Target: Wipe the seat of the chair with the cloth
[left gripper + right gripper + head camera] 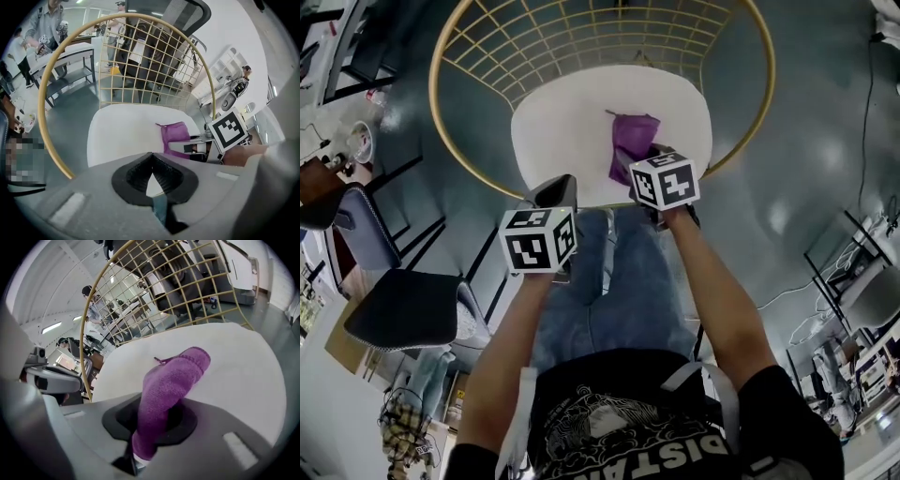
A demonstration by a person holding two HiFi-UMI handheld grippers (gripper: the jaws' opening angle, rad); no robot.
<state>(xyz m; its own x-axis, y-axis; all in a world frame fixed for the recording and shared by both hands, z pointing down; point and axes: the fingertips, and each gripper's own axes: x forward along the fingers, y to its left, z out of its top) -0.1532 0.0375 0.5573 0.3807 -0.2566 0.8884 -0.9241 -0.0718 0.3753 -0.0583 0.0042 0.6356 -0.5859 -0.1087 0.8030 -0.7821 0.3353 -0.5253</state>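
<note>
The chair has a round white seat (567, 122) and a gold wire back (581, 37). A purple cloth (630, 141) lies on the right half of the seat, one end bunched up. My right gripper (639, 169) is shut on that end, and in the right gripper view the cloth (171, 380) runs from the seat (234, 371) up into the right gripper (149, 430). My left gripper (551, 193) hovers at the seat's front left edge. In its own view the left gripper (151, 177) is shut with nothing in it, and the cloth (174, 136) lies to its right on the seat (124, 136).
A gold hoop frame (442, 112) rings the seat. A black office chair (398, 309) and a grey one (361, 230) stand on the floor to the left. Tables (70, 58) and several people (47, 23) are behind the chair. Racks and cables (853, 281) sit at right.
</note>
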